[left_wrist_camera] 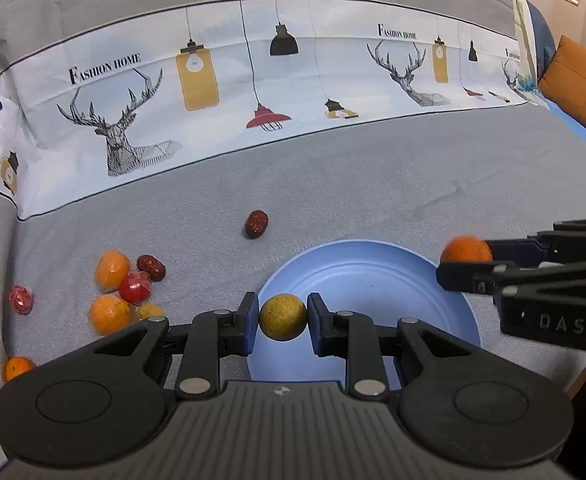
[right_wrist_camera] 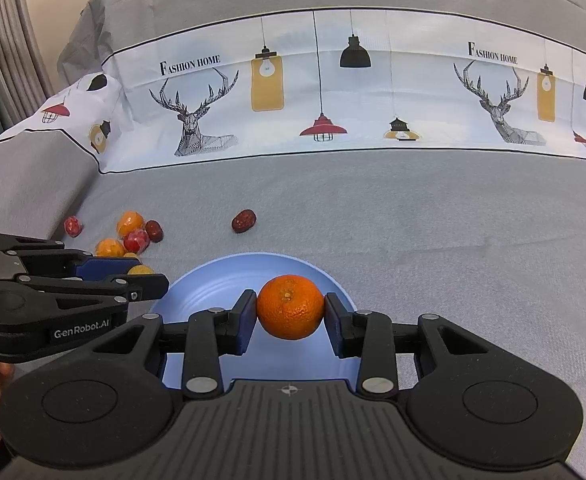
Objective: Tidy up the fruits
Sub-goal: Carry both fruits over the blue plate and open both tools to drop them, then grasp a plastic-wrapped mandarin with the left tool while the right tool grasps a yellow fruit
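My left gripper (left_wrist_camera: 283,318) is shut on a small yellow-brown round fruit (left_wrist_camera: 283,317) and holds it above the near left part of the blue plate (left_wrist_camera: 373,276). My right gripper (right_wrist_camera: 290,313) is shut on an orange mandarin (right_wrist_camera: 290,307) above the blue plate (right_wrist_camera: 213,284). The right gripper also shows in the left wrist view (left_wrist_camera: 467,258), over the plate's right rim. The left gripper shows in the right wrist view (right_wrist_camera: 141,276) at the plate's left rim. The plate holds no fruit.
A pile of oranges (left_wrist_camera: 112,270), red wrapped fruits (left_wrist_camera: 135,287) and a dark red date (left_wrist_camera: 151,267) lies left of the plate on the grey sofa seat. A lone date (left_wrist_camera: 257,224) lies behind the plate. An orange cushion (left_wrist_camera: 581,88) sits far right.
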Tool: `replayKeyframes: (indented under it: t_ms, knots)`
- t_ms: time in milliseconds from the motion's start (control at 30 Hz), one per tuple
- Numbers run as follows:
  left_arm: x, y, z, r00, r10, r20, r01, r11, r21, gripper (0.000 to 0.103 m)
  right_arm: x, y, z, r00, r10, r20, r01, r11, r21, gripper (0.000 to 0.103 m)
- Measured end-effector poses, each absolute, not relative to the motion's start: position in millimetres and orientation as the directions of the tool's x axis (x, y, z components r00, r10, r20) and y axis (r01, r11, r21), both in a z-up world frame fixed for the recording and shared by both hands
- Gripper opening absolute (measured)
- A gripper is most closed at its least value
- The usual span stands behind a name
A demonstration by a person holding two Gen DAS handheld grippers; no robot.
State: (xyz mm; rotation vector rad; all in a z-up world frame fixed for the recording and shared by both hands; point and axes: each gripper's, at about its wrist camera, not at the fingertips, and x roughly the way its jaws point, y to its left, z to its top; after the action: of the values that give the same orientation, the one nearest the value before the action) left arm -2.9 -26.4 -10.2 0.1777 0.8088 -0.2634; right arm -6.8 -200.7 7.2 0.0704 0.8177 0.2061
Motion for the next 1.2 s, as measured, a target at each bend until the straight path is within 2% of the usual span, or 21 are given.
replayKeyframes:
  t_ms: [67, 100, 833, 1033, 1133, 1200]
  knots:
    - [-3.1, -25.9, -9.4, 0.665, -0.162, -0.729, 0.294, 0.954, 0.056, 0.037, -6.5, -200.4, 6.3, 0.666, 0.198, -0.719, -0.147, 0.98, 0.134, 0.061]
    - [-3.1, -25.2, -9.4, 0.665, -0.162, -0.729, 0.292, 0.955, 0.054, 0.037, -7.0, -200.6, 6.2, 0.668, 0.197, -0.718, -0.145, 0.98, 0.133, 0.062]
    - [-2.2, -24.6, -8.5, 0.669, -0.156, -0.727, 0.292, 0.954, 0.064, 0.037, -6.8, -199.7, 4.7, 0.669, 0.17, -0.724, -0.138, 0.985, 0.103, 0.064]
    - [-1.8, -23.9, -7.1, 0.669, -0.152, -0.727, 0.29, 0.955, 0.066, 0.037, -6.1, -200.6, 5.1, 0.67, 0.176, -0.721, -0.134, 0.984, 0.115, 0.071]
    - [-2.4, -24.6, -6.5, 0.67, -0.153, -0.726, 0.294, 0.953, 0.07, 0.037, -6.2, -202.2, 4.9, 0.672, 0.169, -0.721, -0.122, 0.986, 0.117, 0.071]
    - [-3.6, -25.8, -6.2, 0.674, -0.15, -0.724, 0.296, 0.952, 0.079, 0.032, -6.1, -202.9, 4.8, 0.673, 0.166, -0.72, -0.118, 0.986, 0.117, 0.071]
